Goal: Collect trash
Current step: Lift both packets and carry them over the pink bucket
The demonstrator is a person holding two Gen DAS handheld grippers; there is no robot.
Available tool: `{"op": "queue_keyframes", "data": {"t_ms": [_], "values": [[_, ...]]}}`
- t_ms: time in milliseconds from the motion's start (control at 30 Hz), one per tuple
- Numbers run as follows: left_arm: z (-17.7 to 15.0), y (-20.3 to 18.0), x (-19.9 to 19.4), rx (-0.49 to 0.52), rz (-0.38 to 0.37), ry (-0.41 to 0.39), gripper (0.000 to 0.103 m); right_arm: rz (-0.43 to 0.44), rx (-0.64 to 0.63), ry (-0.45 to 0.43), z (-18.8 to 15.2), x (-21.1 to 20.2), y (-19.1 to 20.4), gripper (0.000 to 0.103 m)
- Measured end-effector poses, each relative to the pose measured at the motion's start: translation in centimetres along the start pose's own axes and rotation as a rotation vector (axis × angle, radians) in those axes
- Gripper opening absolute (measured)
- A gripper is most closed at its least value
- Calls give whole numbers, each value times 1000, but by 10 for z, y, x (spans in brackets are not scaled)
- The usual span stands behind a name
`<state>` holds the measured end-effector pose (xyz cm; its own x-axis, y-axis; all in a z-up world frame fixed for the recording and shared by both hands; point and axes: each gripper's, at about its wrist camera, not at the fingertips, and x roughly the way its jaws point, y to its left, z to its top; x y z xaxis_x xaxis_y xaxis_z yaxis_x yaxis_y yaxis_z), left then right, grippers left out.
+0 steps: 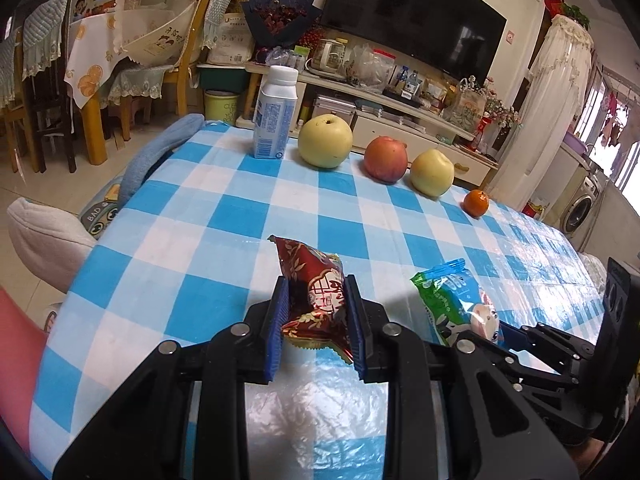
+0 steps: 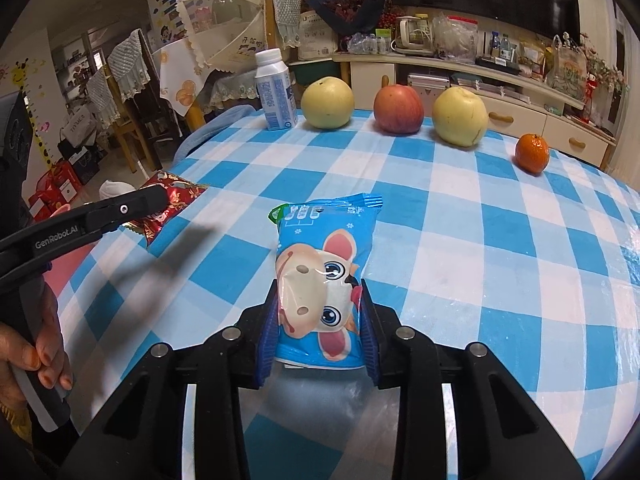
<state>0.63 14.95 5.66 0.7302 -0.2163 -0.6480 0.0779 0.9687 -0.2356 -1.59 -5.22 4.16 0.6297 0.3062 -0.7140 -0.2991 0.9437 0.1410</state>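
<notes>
Left gripper (image 1: 316,312) clamped on crinkly red foil wrapper (image 1: 316,280); right gripper (image 2: 318,332) clamped on glossy blue packet (image 2: 320,276), centre frame. Checkered plastic-covered table (image 2: 500,240).

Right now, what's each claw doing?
Left claw: closed on the red wrapper.
Right claw: closed on the blue cartoon packet.

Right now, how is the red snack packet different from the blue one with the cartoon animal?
The red packet is dark red with gold patterns; the blue packet is bright blue with a cartoon face. The red packet is pinched in the left tongs; the blue packet is pinched in the right tongs. The red one looks crumpled, the blue one puffier and smoother. Both are shiny wrappers held over the checked tablecloth.
</notes>
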Motion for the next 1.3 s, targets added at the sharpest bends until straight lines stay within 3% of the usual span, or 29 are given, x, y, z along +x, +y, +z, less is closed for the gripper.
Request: {"op": "queue_keyframes", "data": {"t_ms": [633,1300], "values": [[-18,35,-59,15,194,-74,29,88,-55,-48,-10,-45,53,37],[2,112,-121,-83,421,-187,29,233,-174,-44,6,-54,172,37]]}}
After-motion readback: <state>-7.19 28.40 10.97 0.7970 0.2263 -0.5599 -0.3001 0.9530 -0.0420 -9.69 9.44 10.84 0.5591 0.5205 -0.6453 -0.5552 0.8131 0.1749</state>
